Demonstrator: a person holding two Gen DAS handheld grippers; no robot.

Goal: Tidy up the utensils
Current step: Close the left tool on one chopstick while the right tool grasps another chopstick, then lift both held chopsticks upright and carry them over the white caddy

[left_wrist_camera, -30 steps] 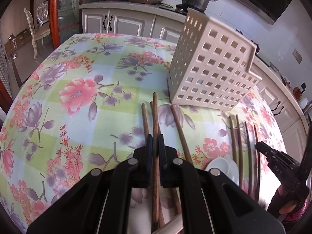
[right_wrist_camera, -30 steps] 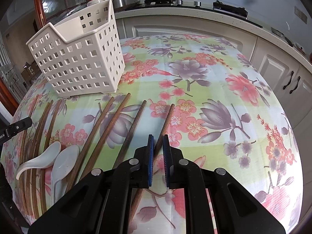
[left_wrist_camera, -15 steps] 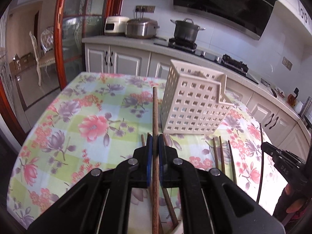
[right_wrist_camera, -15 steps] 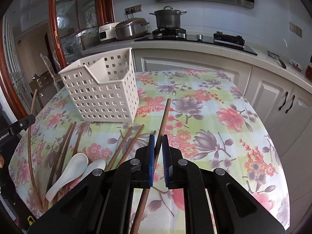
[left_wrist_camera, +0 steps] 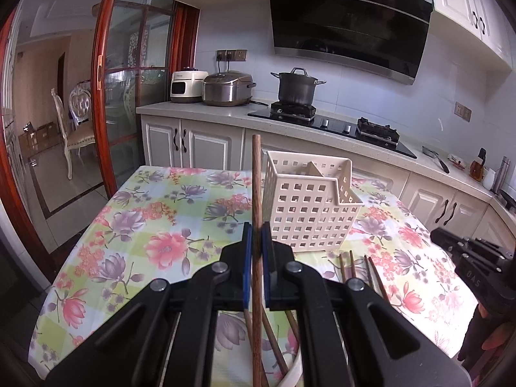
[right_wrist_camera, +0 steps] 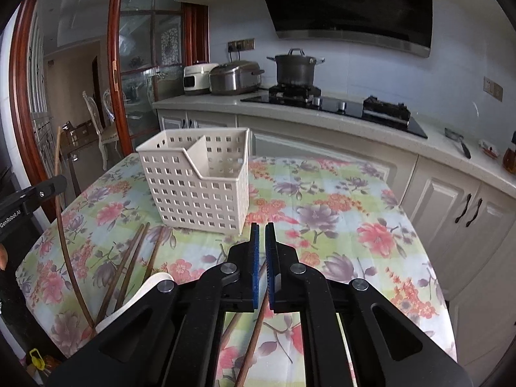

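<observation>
The left claw (left_wrist_camera: 254, 242) is clamped on a brown wooden chopstick (left_wrist_camera: 256, 193) at frame centre; the right claw (right_wrist_camera: 262, 245) has just been closing on another chopstick (right_wrist_camera: 254, 342), low centre. The cream perforated plastic basket (right_wrist_camera: 196, 190) stands on the floral desk (right_wrist_camera: 338, 213).

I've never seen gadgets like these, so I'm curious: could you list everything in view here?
basket: one, cream, middle of the table
loose chopsticks: several, brown, lying on the cloth in front of the basket
spoon: at least one, white, near table edge, partly hidden
tablecloth: one, floral, covering the table
pot: one, dark grey, on the stove
rice cooker: one, silver, on the counter
left gripper: one, black with blue pads, shut on the left chopstick, brown, pointing up
right gripper: one, same colours, jaws just closed tighter on the right chopstick, brown, slanting down
</observation>
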